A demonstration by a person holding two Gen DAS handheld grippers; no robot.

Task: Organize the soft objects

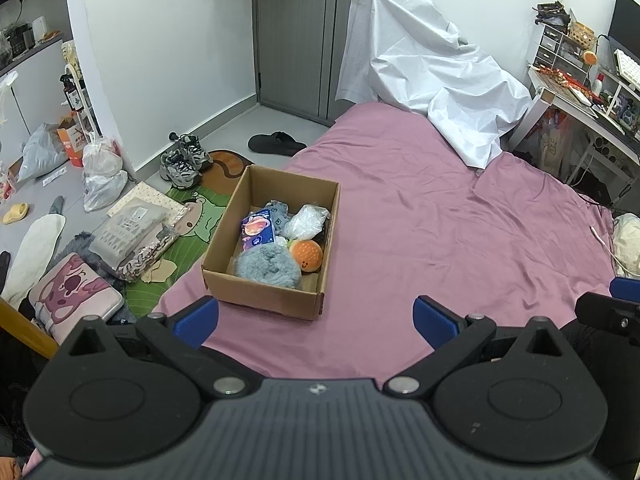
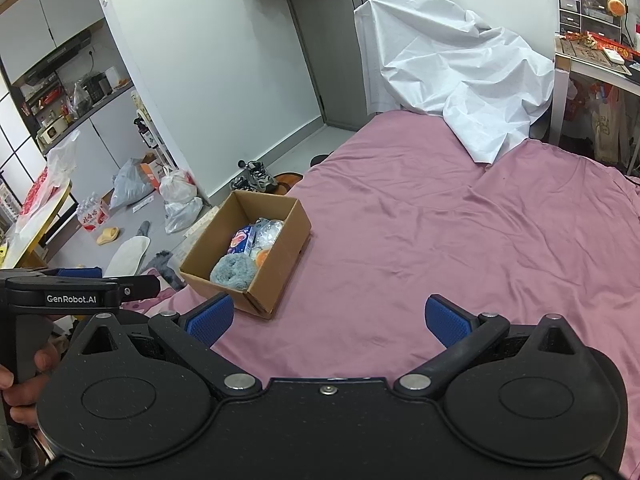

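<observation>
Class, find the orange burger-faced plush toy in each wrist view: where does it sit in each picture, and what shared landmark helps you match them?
Left wrist: orange plush toy at picture centre, in the box's near right corner.
Right wrist: orange plush toy left of centre, mostly hidden by the box wall.
Shared landmark: the cardboard box on the pink bedsheet.

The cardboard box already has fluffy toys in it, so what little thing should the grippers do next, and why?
Probably hold back and look around for anything soft left out. The cardboard box already holds the grey fluffy toy and the burger plush, the pink bedsheet near it looks bare, and the left hand-held gripper and right hand-held gripper are open, holding nothing.
</observation>
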